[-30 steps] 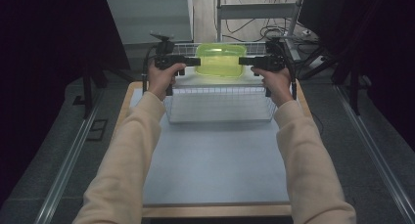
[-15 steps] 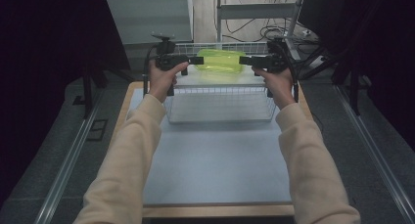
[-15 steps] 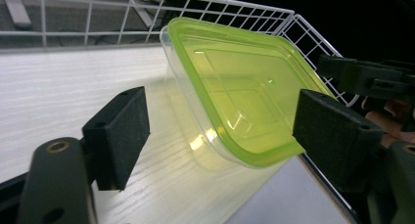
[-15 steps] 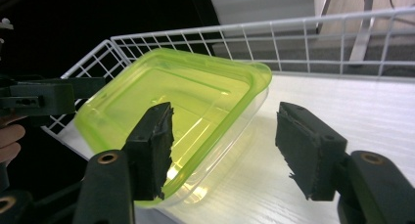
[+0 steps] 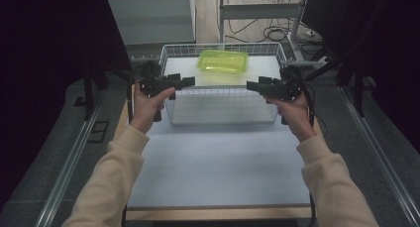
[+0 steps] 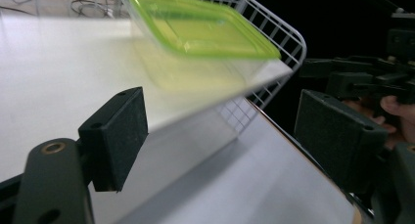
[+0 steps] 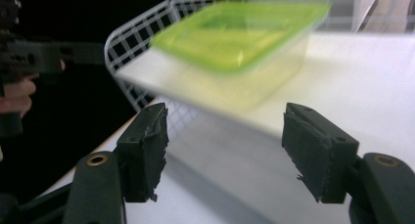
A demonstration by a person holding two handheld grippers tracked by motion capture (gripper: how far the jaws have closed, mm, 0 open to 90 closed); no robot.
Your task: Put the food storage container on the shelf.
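A clear box with a lime-green lid (image 5: 223, 63) rests on a white board inside the white wire basket (image 5: 171, 95), in its far half. My left gripper (image 5: 190, 81) hovers at the basket's left rim, nearer me than the box, pointing right. My right gripper (image 5: 250, 85) faces it from the right rim. Both have just been opening, and nothing is between their jaws. In the left gripper view the box (image 6: 195, 28) lies ahead of the open left gripper (image 6: 225, 136). In the right gripper view the box (image 7: 240, 38) lies beyond the open right gripper (image 7: 230, 150).
The basket stands at the far end of a pale mat (image 5: 218, 162) on a wood-edged table. Dark frame posts and cables flank the table, and metal rails (image 5: 69, 162) run along the floor on both sides.
Both grippers held the box by its two ends; they have let go, opened, and drawn back toward me. The box stays on the board in the basket.
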